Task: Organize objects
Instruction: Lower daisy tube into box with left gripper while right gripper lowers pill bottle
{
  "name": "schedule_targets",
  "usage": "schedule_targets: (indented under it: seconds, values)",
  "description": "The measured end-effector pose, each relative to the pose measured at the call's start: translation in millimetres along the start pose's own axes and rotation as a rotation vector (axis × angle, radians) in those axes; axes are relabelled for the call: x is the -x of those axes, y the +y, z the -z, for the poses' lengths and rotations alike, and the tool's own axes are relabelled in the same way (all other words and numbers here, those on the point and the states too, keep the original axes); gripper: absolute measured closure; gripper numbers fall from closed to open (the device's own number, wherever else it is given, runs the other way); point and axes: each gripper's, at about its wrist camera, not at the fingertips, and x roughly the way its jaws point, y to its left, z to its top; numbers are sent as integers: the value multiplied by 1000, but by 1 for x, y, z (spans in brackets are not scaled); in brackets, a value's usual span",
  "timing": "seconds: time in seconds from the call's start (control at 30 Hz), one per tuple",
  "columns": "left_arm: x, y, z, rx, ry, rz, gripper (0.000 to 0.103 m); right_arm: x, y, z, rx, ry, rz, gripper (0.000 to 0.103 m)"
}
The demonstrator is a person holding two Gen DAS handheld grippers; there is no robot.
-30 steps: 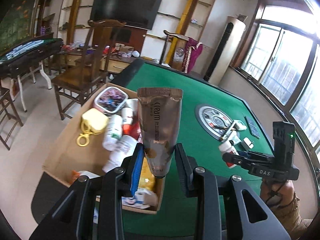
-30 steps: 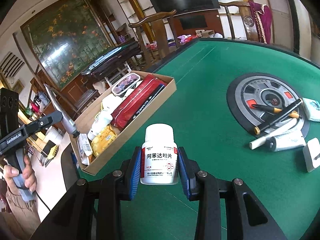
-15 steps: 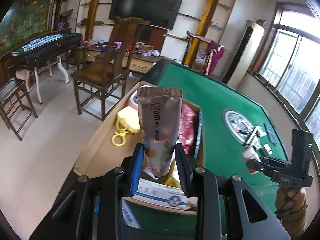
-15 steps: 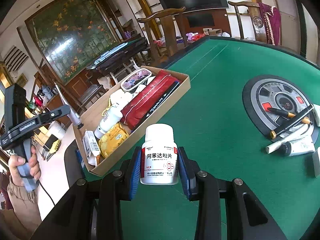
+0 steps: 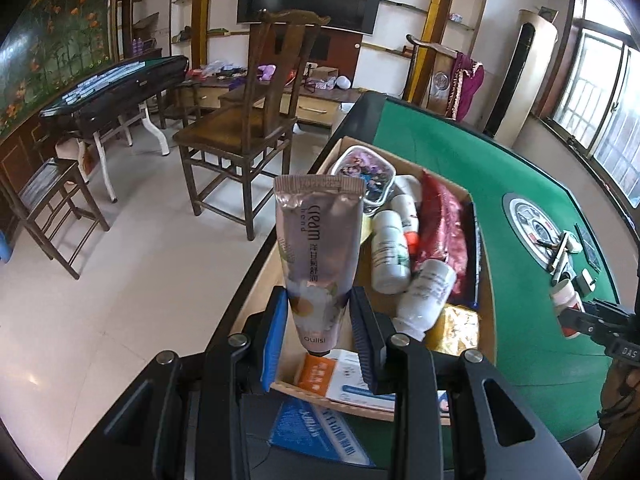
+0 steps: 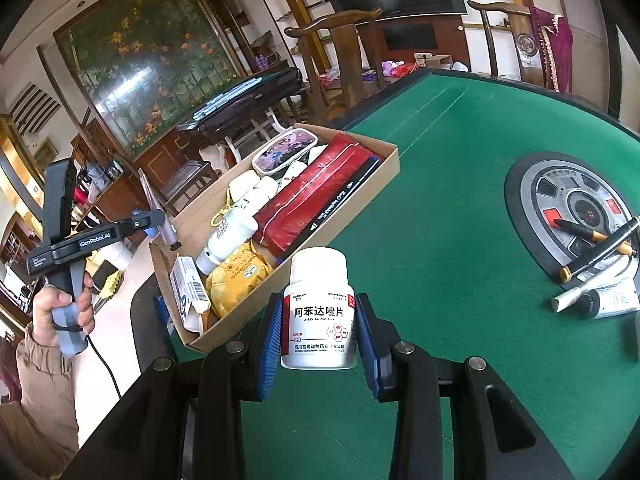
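My left gripper point(image 5: 319, 330) is shut on a brown cream tube point(image 5: 318, 256), held upright over the near left end of the cardboard box point(image 5: 486, 320). The box holds white bottles point(image 5: 388, 254), a red pouch point(image 5: 442, 228), a printed tin point(image 5: 366, 170) and medicine packets. My right gripper point(image 6: 318, 334) is shut on a white pill bottle point(image 6: 318, 312), held above the green table point(image 6: 440, 240) just right of the box point(image 6: 390, 166). The left gripper also shows in the right wrist view point(image 6: 160, 224), at the box's left end.
Pens point(image 6: 596, 240) and a small tube point(image 6: 610, 300) lie on the round grey centre plate point(image 6: 536, 184) at the right. A wooden chair point(image 5: 256, 120) stands on the floor beside the table's left edge. A blue packet point(image 5: 316, 432) lies under the left gripper.
My left gripper has swung left and back with the cream tube, from over the box's middle to its near left end. My right gripper has held the pill bottle almost still.
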Motion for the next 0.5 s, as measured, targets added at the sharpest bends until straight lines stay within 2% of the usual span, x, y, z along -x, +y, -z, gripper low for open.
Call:
schedule_targets:
  seconds: [0.5]
  values:
    - [-18,4,3,-21,49,-11,72,-13,13,-4,11,12,-15,65]
